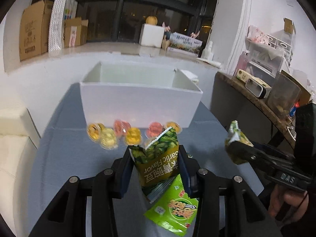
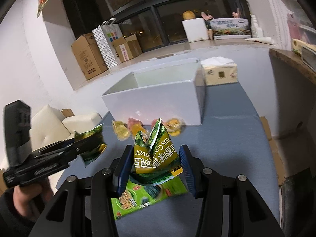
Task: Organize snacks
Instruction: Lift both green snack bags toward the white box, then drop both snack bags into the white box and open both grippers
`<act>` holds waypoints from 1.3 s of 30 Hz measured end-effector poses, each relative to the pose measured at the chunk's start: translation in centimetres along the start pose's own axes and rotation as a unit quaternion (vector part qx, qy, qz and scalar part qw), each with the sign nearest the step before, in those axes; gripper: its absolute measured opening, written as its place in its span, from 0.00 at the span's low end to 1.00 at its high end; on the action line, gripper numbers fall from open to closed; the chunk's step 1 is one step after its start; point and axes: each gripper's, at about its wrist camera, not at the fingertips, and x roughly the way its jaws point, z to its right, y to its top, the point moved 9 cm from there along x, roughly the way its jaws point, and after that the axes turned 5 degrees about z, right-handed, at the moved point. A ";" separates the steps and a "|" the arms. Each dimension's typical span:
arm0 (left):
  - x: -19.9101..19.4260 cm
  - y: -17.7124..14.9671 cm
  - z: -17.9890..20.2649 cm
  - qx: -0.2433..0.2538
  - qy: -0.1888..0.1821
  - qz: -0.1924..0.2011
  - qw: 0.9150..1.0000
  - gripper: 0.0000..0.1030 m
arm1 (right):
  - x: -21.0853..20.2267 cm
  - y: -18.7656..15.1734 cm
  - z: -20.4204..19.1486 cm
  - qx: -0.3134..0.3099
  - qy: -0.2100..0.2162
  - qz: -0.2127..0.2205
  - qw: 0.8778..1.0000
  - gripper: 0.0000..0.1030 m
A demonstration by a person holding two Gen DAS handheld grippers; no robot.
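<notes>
While both grippers are gripping, left gripper (image 1: 156, 164) is clamping 1 pea pack (image 1: 158, 162) reading "Garlic Flavor" | right gripper (image 2: 156, 164) is pinching a 2nd pea pack (image 2: 156, 156), same print | 1 bright green pack (image 1: 171, 201) is lying flat on blue table (image 1: 69, 158) below | approx 7 jelly cups (image 1: 118, 133) are sitting by 1 white box (image 1: 138, 106) | tissue pack (image 2: 220, 73) behind box.

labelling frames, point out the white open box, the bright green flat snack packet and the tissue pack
white open box (image 1: 138, 106), left wrist view, front wall
bright green flat snack packet (image 1: 173, 207), left wrist view, printed face
tissue pack (image 2: 220, 74), right wrist view, front side
</notes>
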 end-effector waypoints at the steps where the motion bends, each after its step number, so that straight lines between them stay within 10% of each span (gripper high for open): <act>1: -0.3 0.6 -0.3 0.001 0.002 0.006 1.000 0.46 | 0.3 0.5 -0.2 -0.002 0.002 0.002 1.000 0.50; 17: 9.4 17.2 -5.4 0.020 0.024 0.051 0.998 0.46 | 9.7 15.9 0.0 -0.060 -0.038 0.033 0.997 0.50; 25: 16.3 15.9 -7.4 0.047 0.049 -0.002 0.998 0.50 | 15.1 16.6 2.3 -0.063 -0.072 -0.009 0.995 0.50; 27: 17.4 14.9 -7.8 0.031 0.040 -0.031 0.998 0.84 | 16.0 15.9 3.2 -0.059 -0.084 -0.026 0.994 0.56; 28: 17.7 14.5 -8.0 0.016 0.028 -0.039 0.999 1.00 | 16.3 15.6 3.4 -0.056 -0.088 -0.034 0.994 0.75; 29: 17.7 14.4 -8.1 0.011 0.021 -0.032 0.999 1.00 | 16.4 15.4 3.6 -0.054 -0.088 -0.035 0.994 0.91; 39: 14.4 14.7 -8.3 0.027 0.044 -0.005 0.999 1.00 | 12.8 15.7 3.3 -0.054 -0.089 0.003 0.995 1.00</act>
